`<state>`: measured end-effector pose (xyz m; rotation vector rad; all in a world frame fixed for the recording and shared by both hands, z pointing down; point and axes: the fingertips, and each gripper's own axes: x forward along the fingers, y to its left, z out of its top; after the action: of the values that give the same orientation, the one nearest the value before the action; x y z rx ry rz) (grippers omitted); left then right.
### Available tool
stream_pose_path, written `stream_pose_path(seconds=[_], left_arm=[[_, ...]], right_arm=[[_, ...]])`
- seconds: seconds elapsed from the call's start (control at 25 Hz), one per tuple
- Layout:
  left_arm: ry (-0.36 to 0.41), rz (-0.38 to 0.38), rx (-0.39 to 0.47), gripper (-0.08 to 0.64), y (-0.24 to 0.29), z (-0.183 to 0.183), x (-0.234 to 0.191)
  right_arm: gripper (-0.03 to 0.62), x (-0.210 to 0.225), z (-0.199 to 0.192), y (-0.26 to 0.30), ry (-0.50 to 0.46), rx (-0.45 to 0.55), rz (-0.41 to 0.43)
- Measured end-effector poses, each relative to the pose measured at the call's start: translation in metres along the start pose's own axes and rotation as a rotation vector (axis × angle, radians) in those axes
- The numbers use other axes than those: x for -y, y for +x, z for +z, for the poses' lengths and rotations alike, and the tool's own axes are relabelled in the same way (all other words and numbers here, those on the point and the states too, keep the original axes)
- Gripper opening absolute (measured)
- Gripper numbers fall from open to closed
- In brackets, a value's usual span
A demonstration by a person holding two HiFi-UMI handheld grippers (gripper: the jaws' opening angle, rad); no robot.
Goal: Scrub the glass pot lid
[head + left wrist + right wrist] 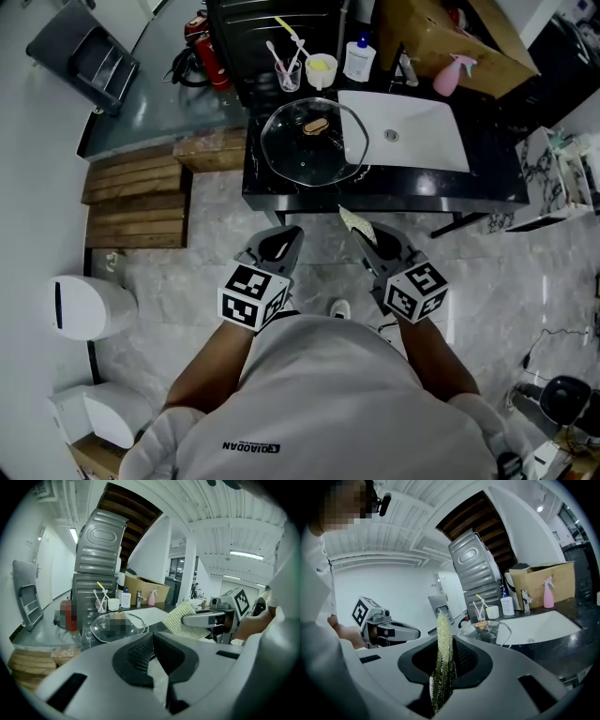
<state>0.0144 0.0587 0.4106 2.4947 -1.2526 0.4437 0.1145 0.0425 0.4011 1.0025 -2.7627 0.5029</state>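
Observation:
The glass pot lid (312, 143) lies on the black counter (281, 187), just left of the white sink; something brown shows through it. The lid also appears in the left gripper view (115, 626) and the right gripper view (487, 631). Both grippers hang in front of the counter, short of the lid. My right gripper (359, 234) is shut on a yellow-green scouring pad (443, 663), which sticks up edge-on between its jaws. The pad (180, 620) is mesh-textured. My left gripper (292, 232) is shut, jaws together (152, 637), with nothing visibly held.
The white sink (412, 131) is set in the counter's right half. At the back stand a glass with toothbrushes (289, 70), a white cup (321, 68), a bottle (359, 59), a pink spray bottle (449, 75) and a cardboard box (459, 33). Wooden pallets (136, 202) lie left.

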Motion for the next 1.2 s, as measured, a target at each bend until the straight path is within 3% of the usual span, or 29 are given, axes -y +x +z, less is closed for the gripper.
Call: stream_pose_path(seconds=[1.2], left_arm=[[0.036, -0.023, 0.011, 0.015, -0.013, 0.002, -0.007]], right_arm=[[0.086, -0.011, 0.002, 0.005, -0.005, 0.005, -0.037]])
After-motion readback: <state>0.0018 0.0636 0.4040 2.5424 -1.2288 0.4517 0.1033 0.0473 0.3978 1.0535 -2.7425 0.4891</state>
